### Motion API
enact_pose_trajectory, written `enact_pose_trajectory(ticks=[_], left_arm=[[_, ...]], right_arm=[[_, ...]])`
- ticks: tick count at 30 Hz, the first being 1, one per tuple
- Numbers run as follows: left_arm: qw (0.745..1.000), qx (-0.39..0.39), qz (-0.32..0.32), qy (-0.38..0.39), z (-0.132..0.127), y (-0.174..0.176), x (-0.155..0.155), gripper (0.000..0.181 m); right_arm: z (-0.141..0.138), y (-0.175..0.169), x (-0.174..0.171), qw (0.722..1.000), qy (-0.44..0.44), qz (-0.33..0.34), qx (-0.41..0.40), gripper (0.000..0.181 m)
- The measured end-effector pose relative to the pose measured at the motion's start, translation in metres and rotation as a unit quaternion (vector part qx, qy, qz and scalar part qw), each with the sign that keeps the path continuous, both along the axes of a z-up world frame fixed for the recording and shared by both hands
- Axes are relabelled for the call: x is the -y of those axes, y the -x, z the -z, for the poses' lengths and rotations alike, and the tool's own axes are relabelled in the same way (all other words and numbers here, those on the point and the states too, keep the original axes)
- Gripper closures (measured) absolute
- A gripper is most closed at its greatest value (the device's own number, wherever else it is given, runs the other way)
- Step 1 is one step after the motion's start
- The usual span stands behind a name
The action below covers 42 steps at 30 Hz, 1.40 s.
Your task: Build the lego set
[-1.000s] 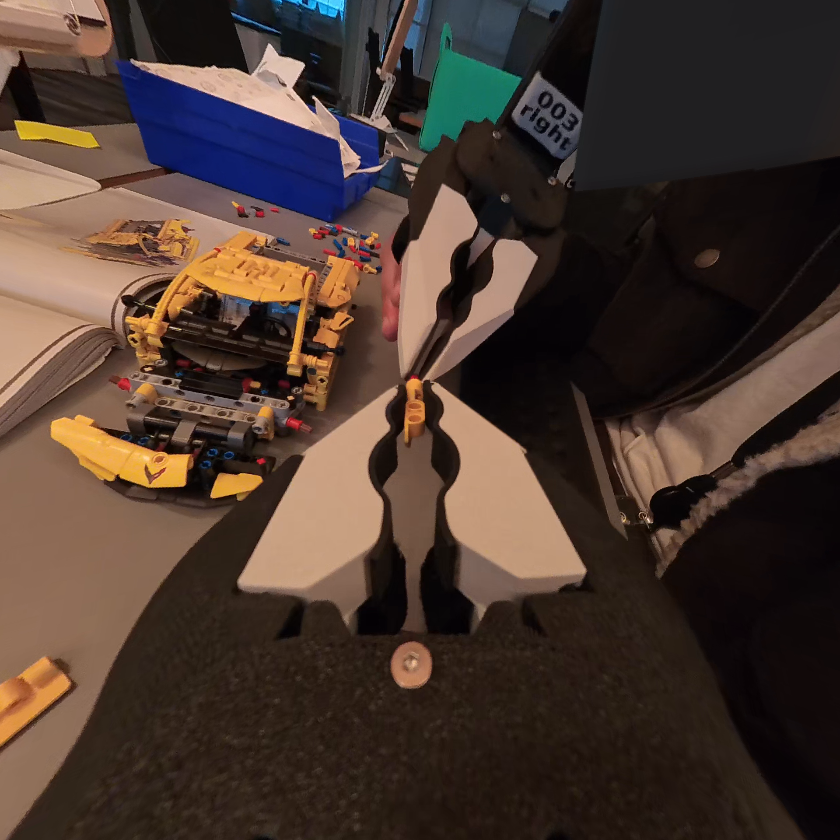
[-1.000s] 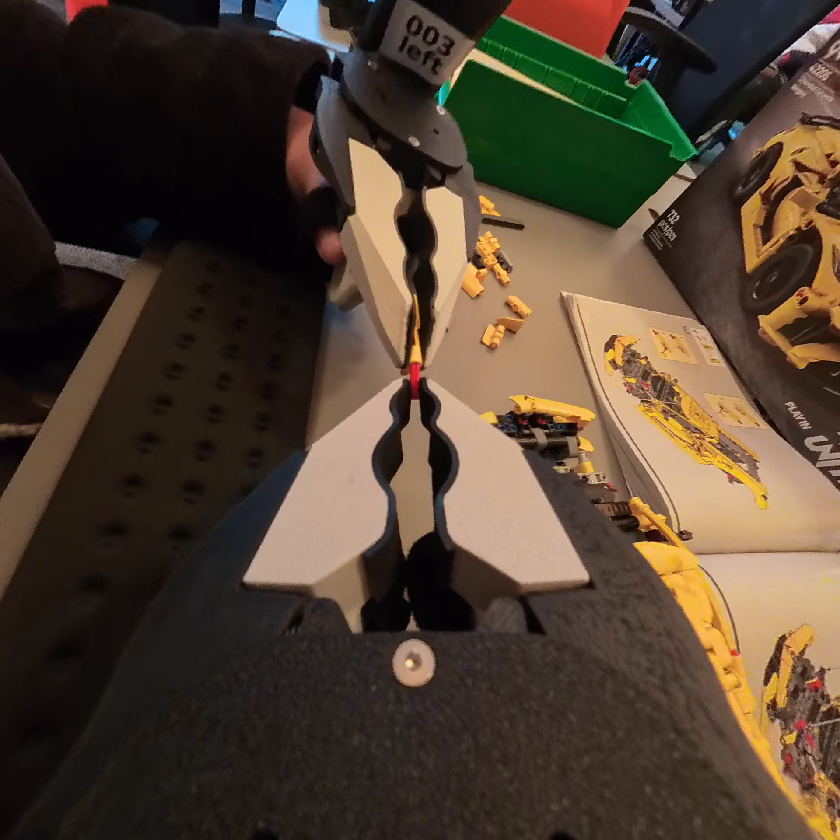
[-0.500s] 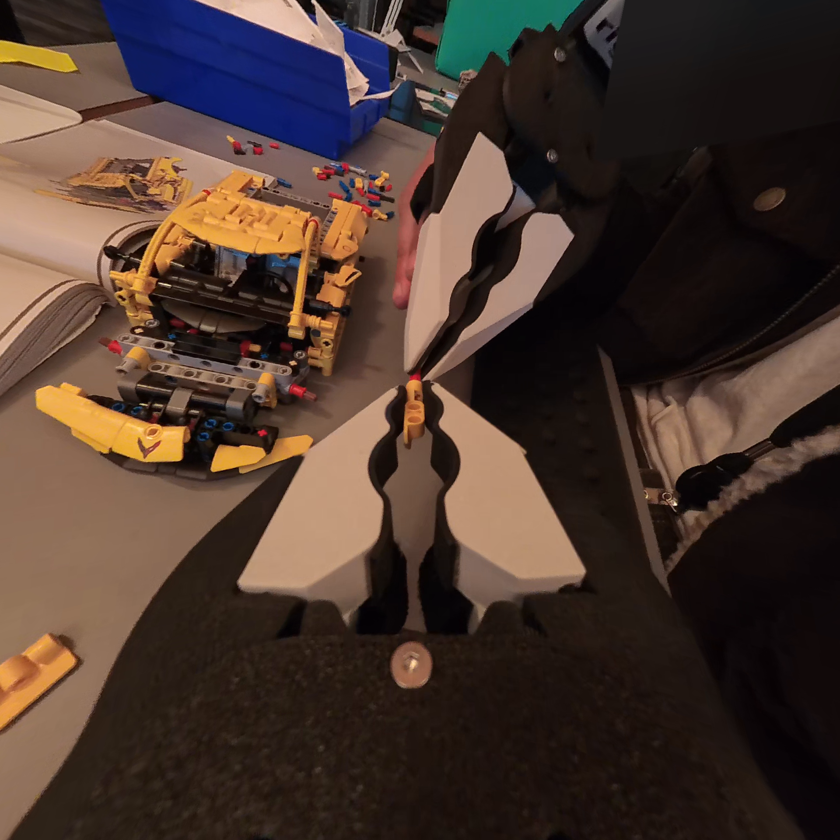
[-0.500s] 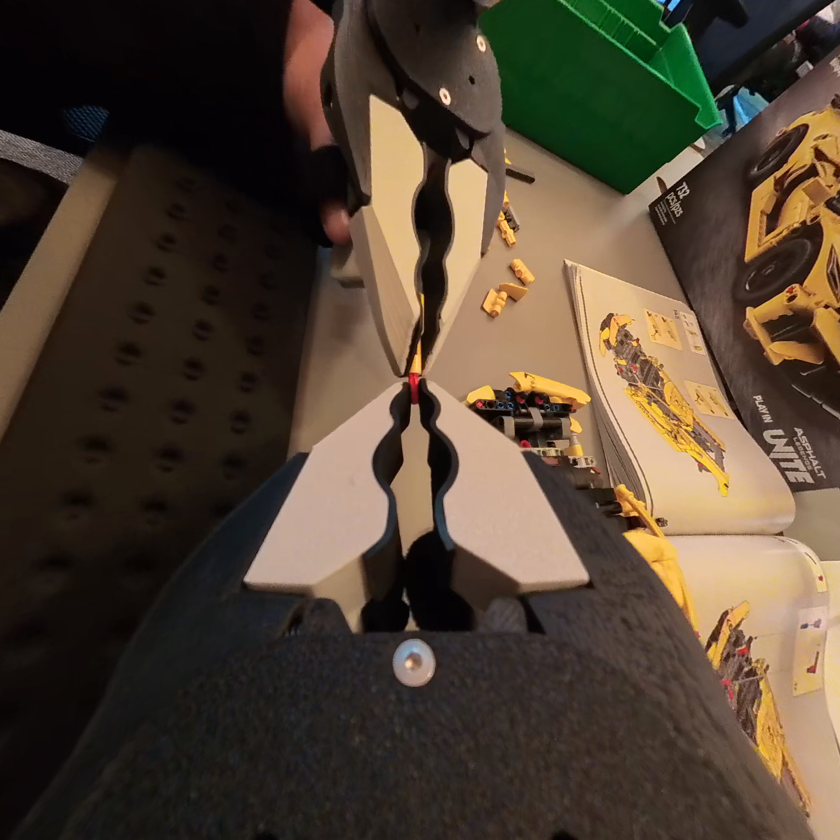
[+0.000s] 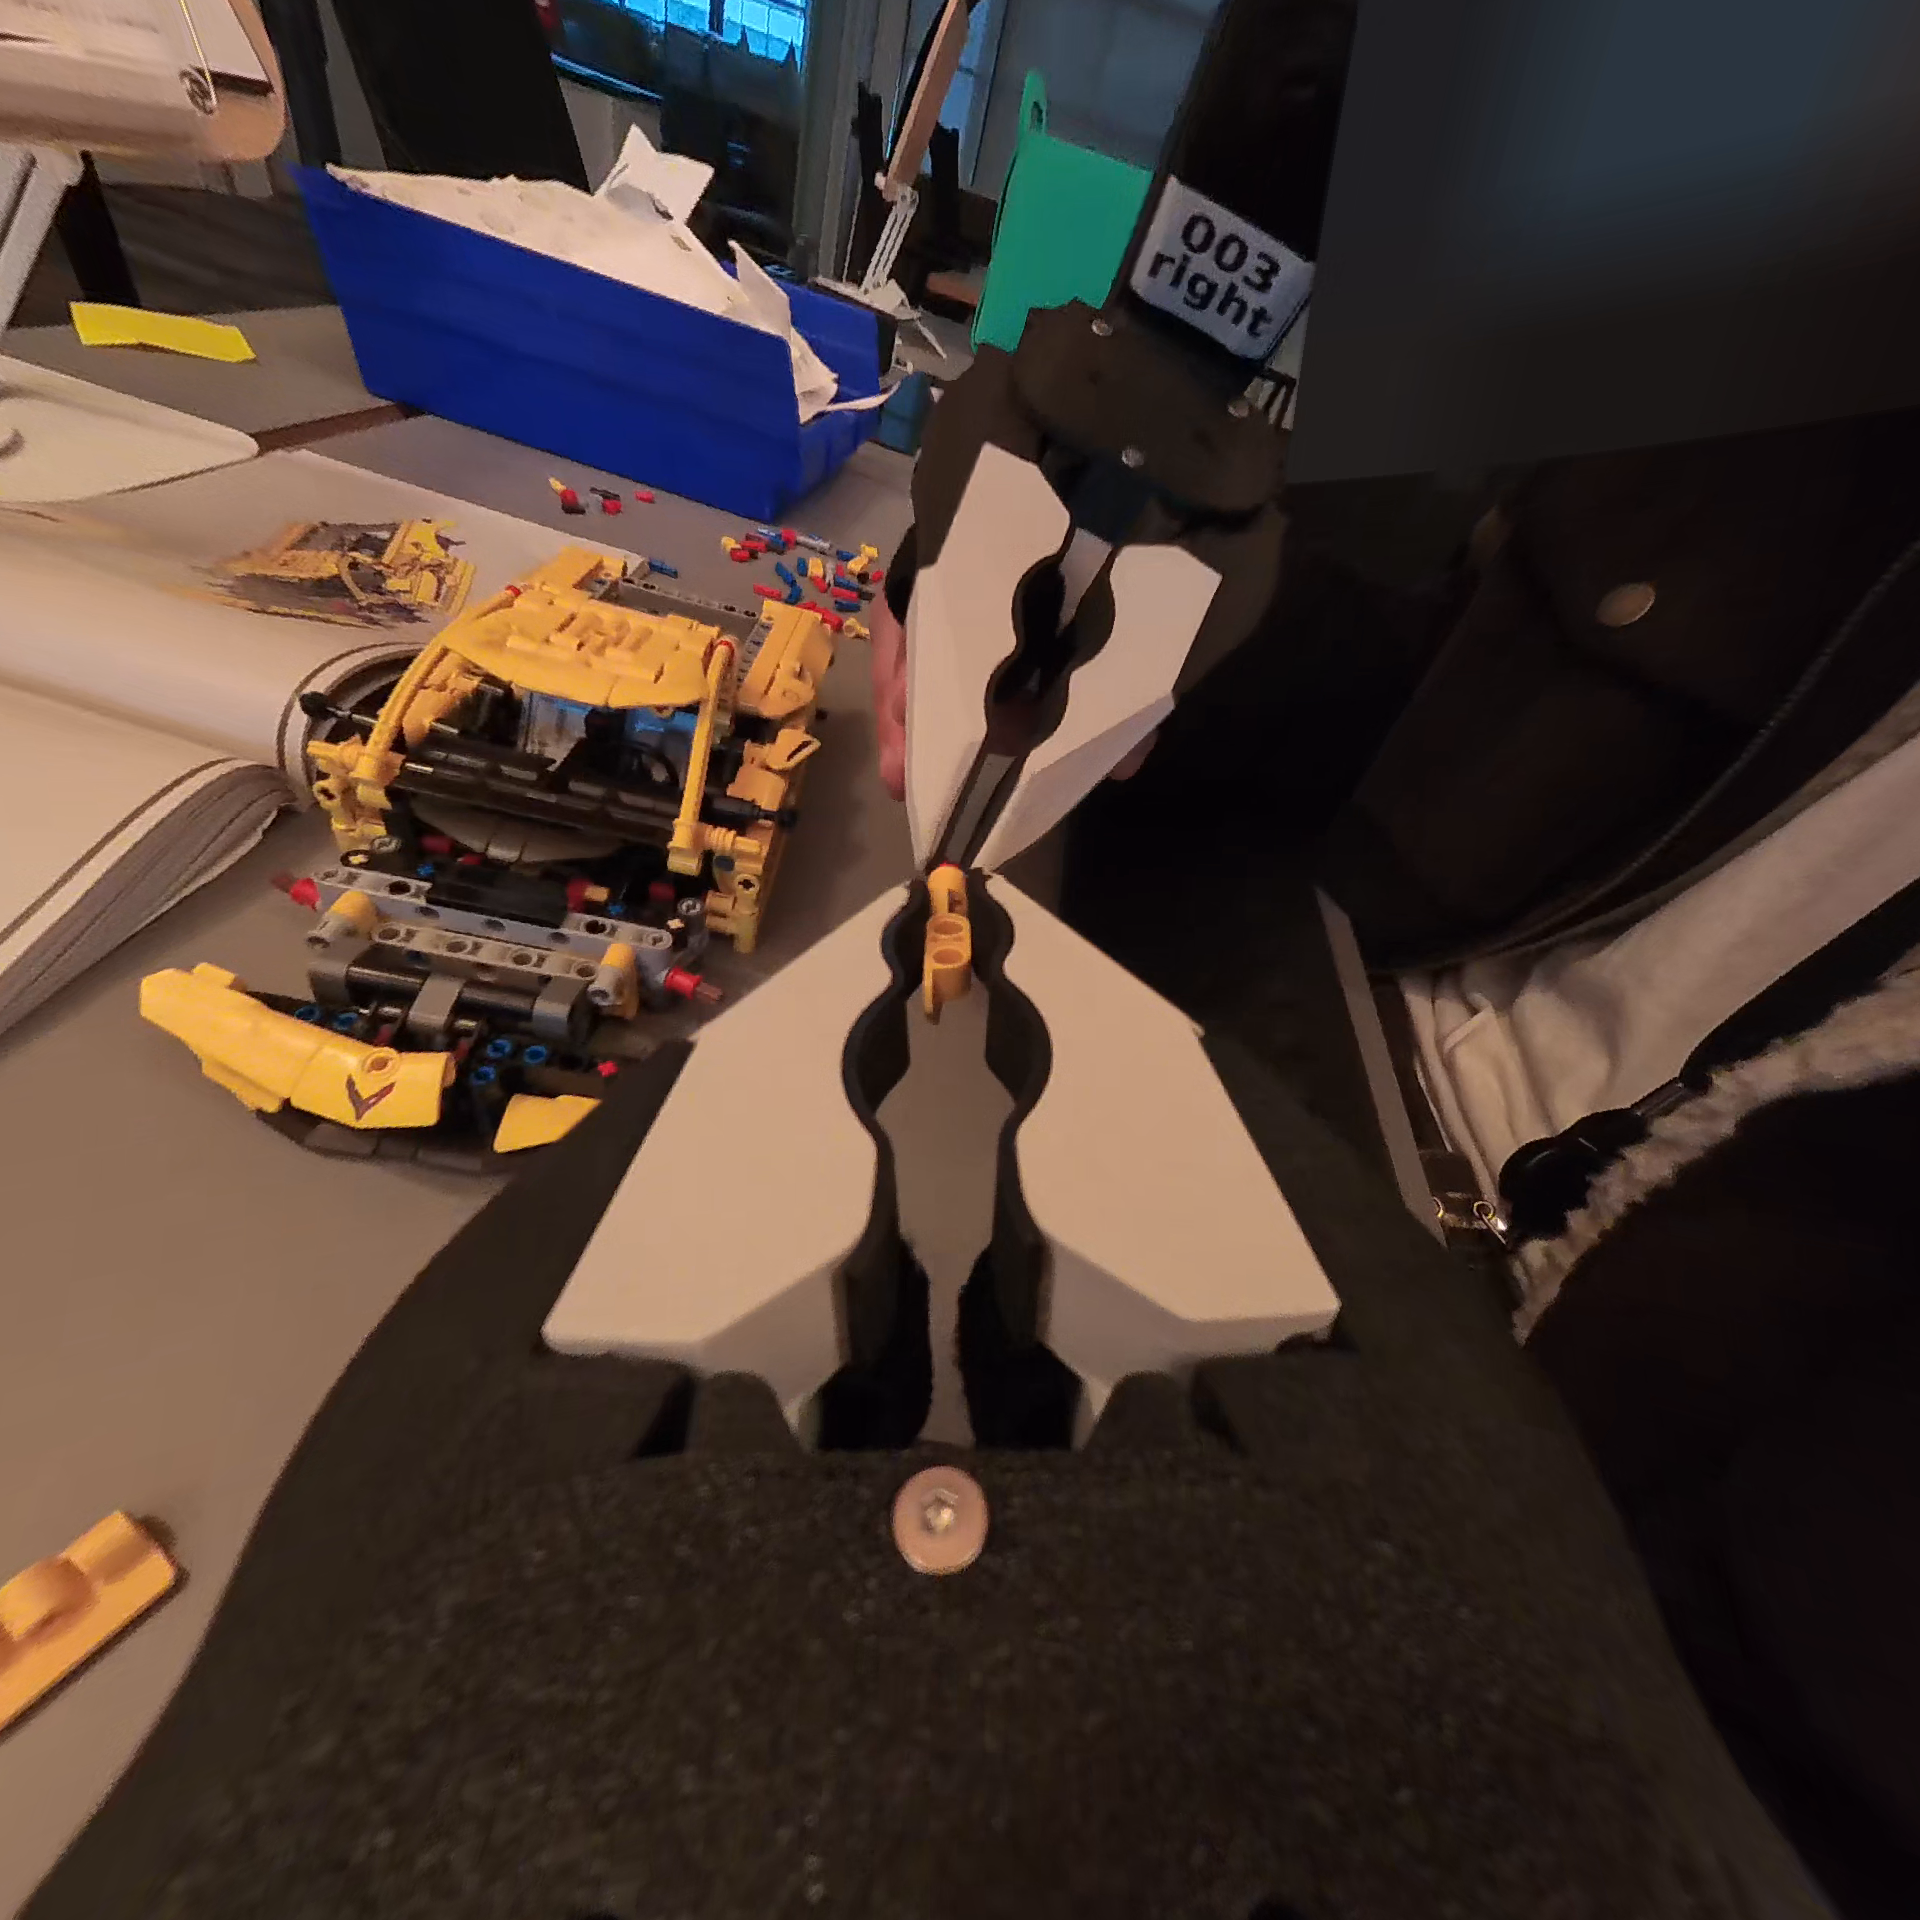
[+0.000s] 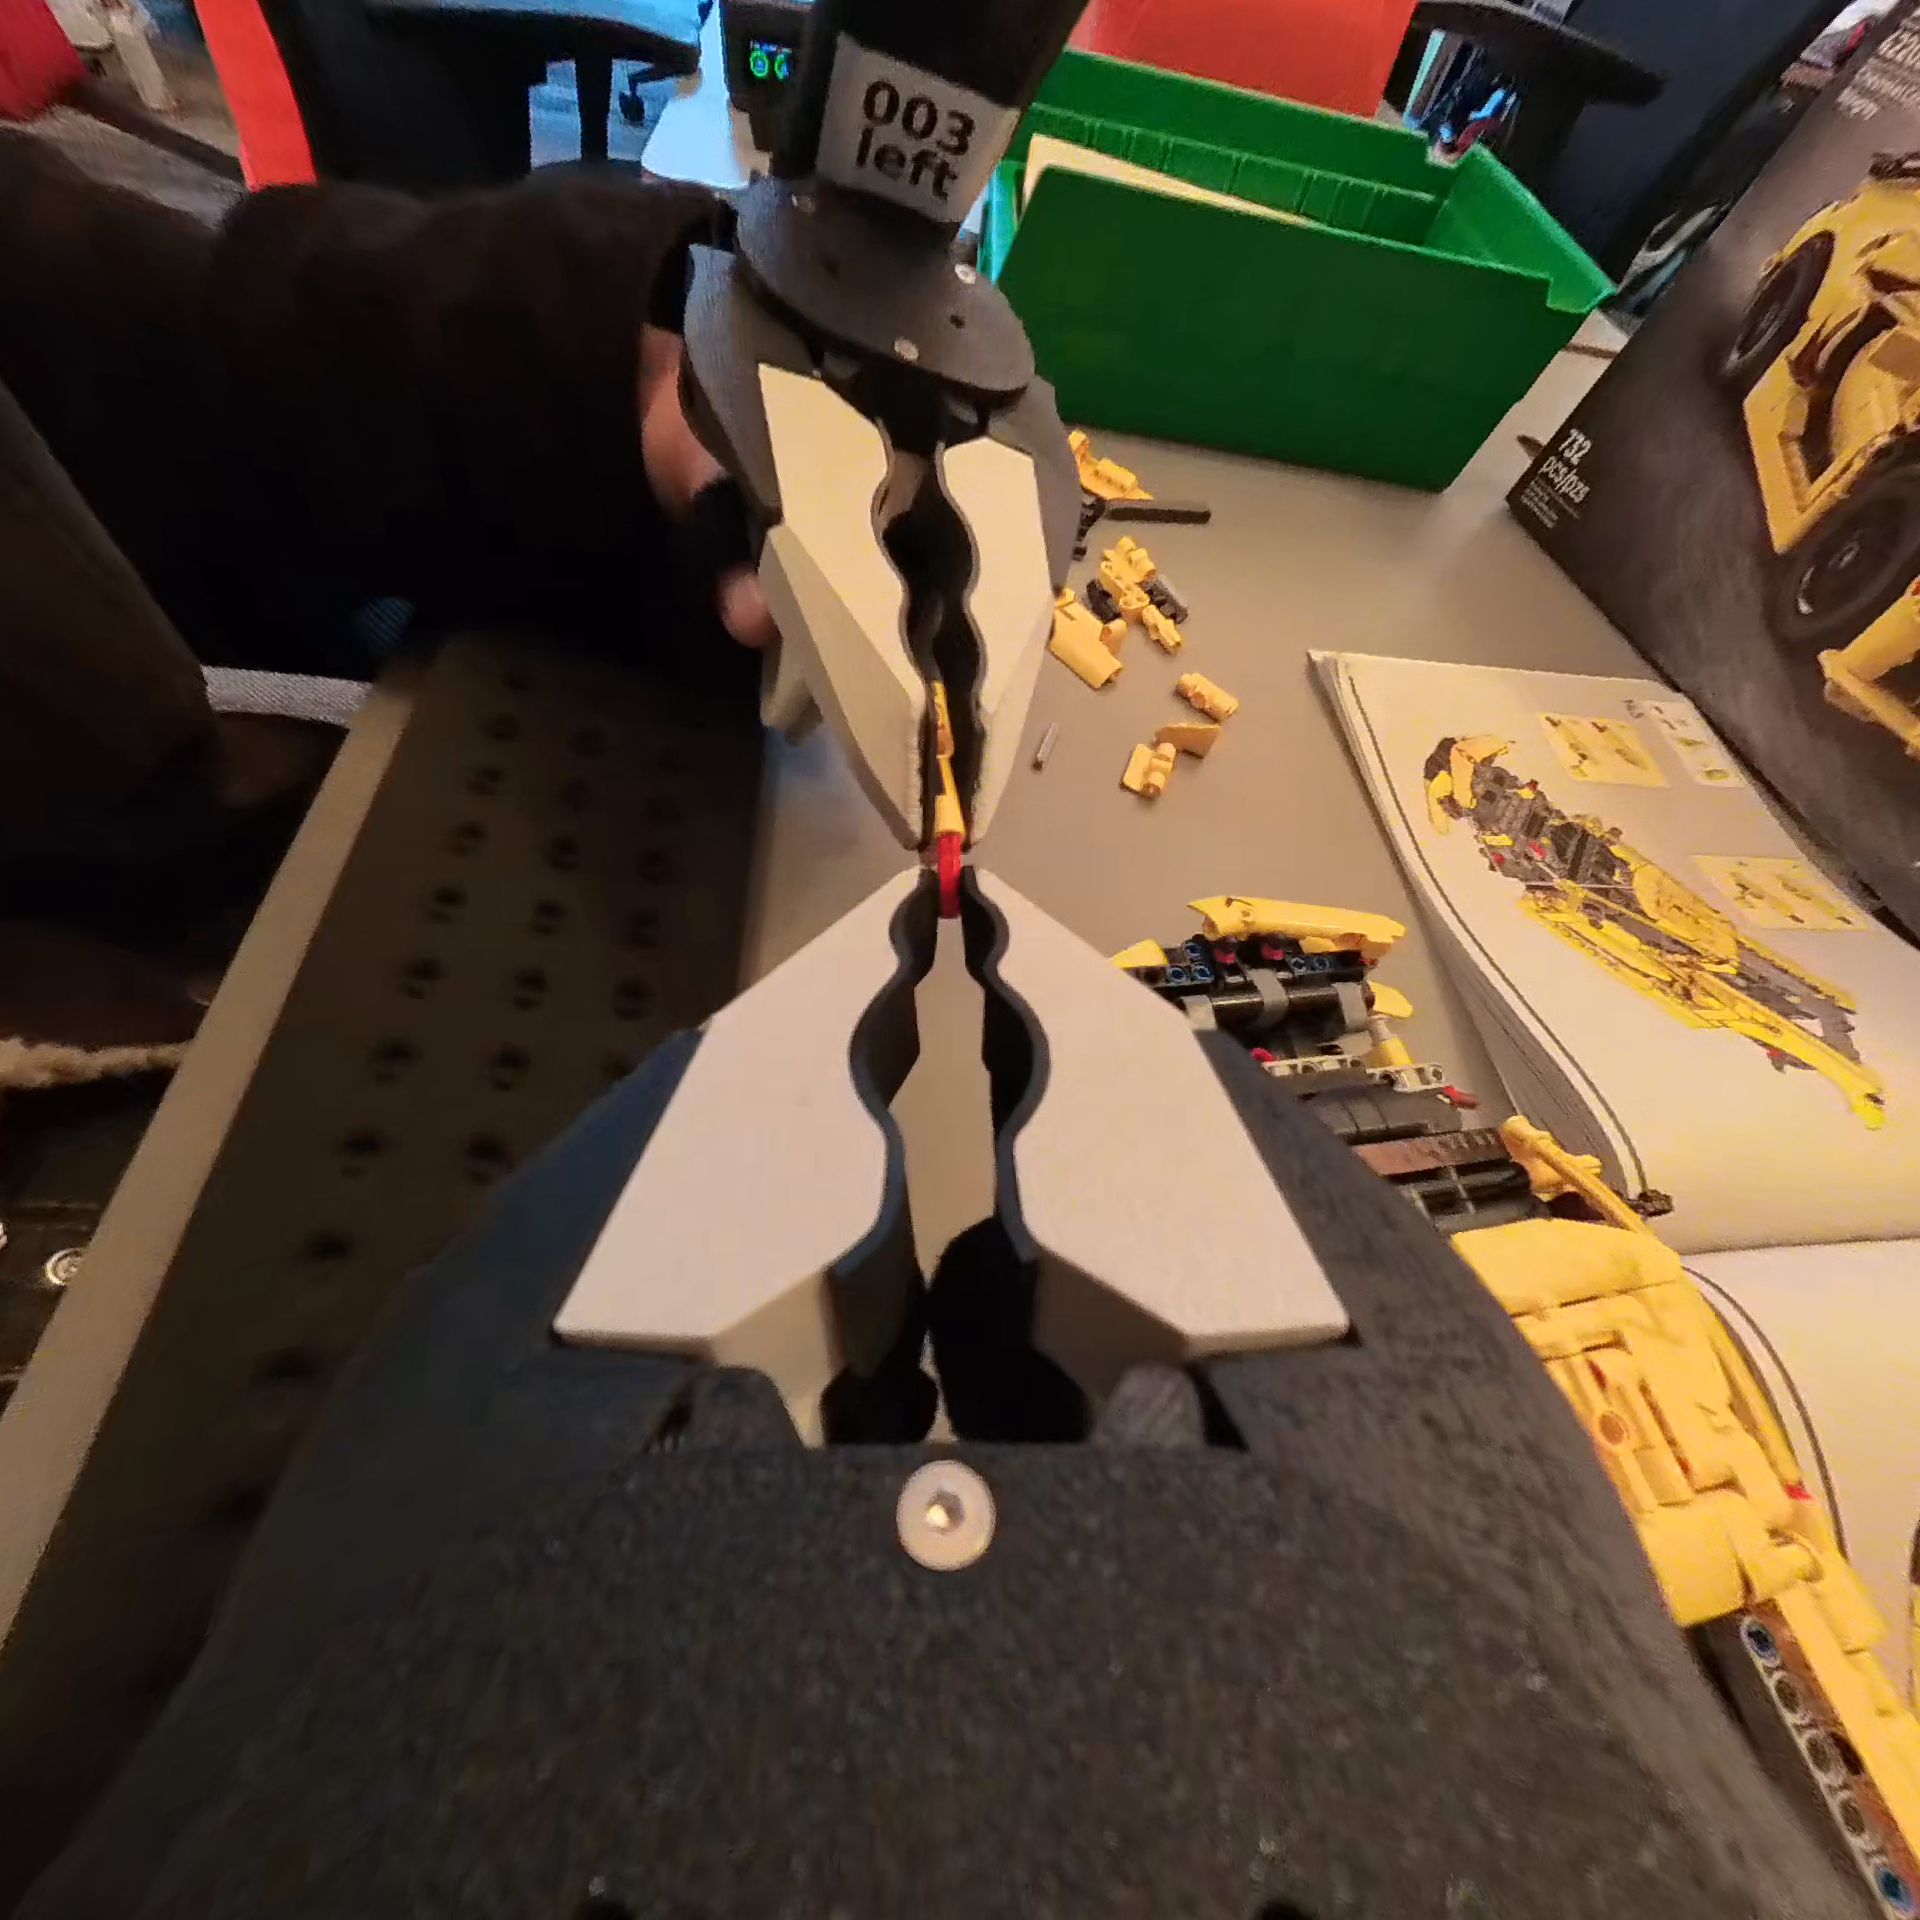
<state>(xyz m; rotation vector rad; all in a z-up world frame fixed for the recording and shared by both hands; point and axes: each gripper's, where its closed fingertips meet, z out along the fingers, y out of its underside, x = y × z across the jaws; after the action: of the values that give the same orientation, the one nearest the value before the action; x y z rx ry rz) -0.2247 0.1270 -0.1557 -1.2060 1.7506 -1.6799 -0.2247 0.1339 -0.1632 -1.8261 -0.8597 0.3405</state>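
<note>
While the two tools meet tip to tip above the table edge, the left wrist view shows the left gripper (image 5: 943, 914) with jaws pinching a small yellow connector (image 5: 945, 940), its round holes facing the camera. Right gripper (image 5: 954, 847) comes down from above, jaws nearly closed on something thin; only a speck of red shows at its tip here. Step in hand looks like seating a pin into the connector's end. To do it well: keep both tools on one axis, push straight along the pin, no twisting, and keep the clamp on the connector firm so it doesn't pivot. Half-built yellow car (image 5: 561, 748) sits on the grey table (image 5: 156, 1299) to the left, with its loose bumper section (image 5: 301, 1060) in front, a blue bin (image 5: 582, 343) behind and small loose pins (image 5: 800, 566) near it.

Right wrist view: right gripper (image 6: 945, 883) jaws pinch a red pin (image 6: 948, 868), clearly seen here, touching the connector's end. Connector shows only edge-on inside the left gripper (image 6: 940, 805), so its holes are hidden. This view alone shows the open manual (image 6: 1621, 914), green bin (image 6: 1278, 312), set box (image 6: 1787, 436) and loose yellow parts (image 6: 1143, 675).
</note>
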Motion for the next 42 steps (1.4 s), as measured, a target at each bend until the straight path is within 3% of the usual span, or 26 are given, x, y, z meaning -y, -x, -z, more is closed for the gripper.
enact_pose_trajectory(ticks=[14,22,31,42], left_arm=[[0.999,-0.024,0.009,-0.029,0.014,-0.001,0.005,0.174],[0.990,-0.073,0.009,-0.119,0.047,-0.004,0.009,0.175],[0.962,-0.148,0.029,-0.229,0.090,-0.005,0.014,0.173],[0.963,-0.146,0.030,-0.225,0.089,-0.005,0.015,0.174]], right_arm=[[0.013,0.000,0.004,0.998,0.006,-0.006,0.065,0.180],[0.047,-0.002,0.007,0.988,0.054,-0.010,0.144,0.180],[0.085,-0.004,0.014,0.977,0.132,-0.024,0.168,0.181],[0.084,-0.005,0.015,0.981,0.160,-0.024,0.103,0.179]])
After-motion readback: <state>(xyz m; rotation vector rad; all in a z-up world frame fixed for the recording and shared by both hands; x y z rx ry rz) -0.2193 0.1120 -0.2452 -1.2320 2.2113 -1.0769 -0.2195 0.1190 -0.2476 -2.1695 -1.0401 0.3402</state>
